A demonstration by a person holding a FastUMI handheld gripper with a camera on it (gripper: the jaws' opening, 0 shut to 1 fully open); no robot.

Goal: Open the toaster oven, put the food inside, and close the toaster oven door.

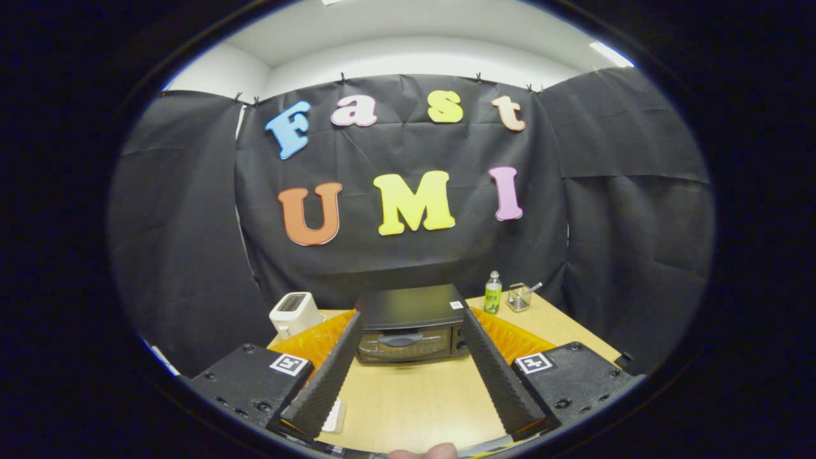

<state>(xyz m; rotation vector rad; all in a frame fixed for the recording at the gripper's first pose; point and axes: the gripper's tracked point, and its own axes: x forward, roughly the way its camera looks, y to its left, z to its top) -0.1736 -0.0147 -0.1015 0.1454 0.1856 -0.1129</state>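
A black toaster oven stands at the back of the wooden table, its glass door shut and a curved handle across the door's top. My gripper is open and held well back from the oven, its two fingers spread so that the oven shows between their tips. Nothing is between the fingers. A small pale thing lies on the table by the left finger's base, mostly hidden; I cannot tell what it is.
A white pop-up toaster stands left of the oven. Right of the oven are a small green-labelled bottle and a clear cup with a utensil. A fingertip shows at the table's near edge.
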